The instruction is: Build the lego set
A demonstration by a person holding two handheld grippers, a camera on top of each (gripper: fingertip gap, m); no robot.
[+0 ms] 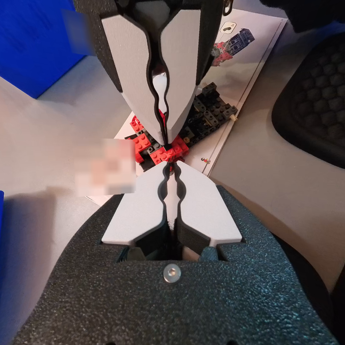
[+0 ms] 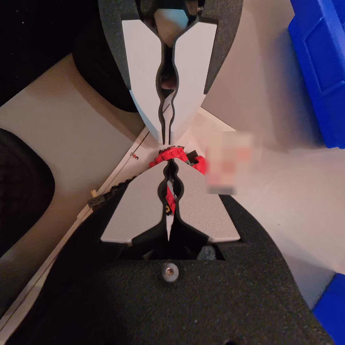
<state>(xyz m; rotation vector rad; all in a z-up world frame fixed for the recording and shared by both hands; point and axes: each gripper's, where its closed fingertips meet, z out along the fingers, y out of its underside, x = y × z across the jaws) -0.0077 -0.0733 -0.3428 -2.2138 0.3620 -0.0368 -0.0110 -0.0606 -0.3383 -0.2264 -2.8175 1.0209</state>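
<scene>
A lego model with a red front (image 1: 147, 143) and a black and grey rear (image 1: 207, 112) lies on an open instruction booklet (image 1: 240, 74). My left gripper (image 1: 170, 165) comes in from below, its jaws closed on the model's red front edge. My right gripper (image 1: 165, 143) reaches down from the top, shut on a small black piece (image 1: 168, 147) that rests on the red part. In the right wrist view, my right gripper (image 2: 170, 161) covers most of the red front (image 2: 173, 154). The left gripper (image 2: 166, 144) faces it from above, tips nearly touching.
Blue bins stand at the left (image 1: 33, 46) and, in the right wrist view, at the right (image 2: 321, 71). A black mesh pad (image 1: 317, 104) lies beside the booklet. A small tan pin (image 1: 233, 117) sticks out of the model's rear. The table is pale grey (image 1: 46, 130).
</scene>
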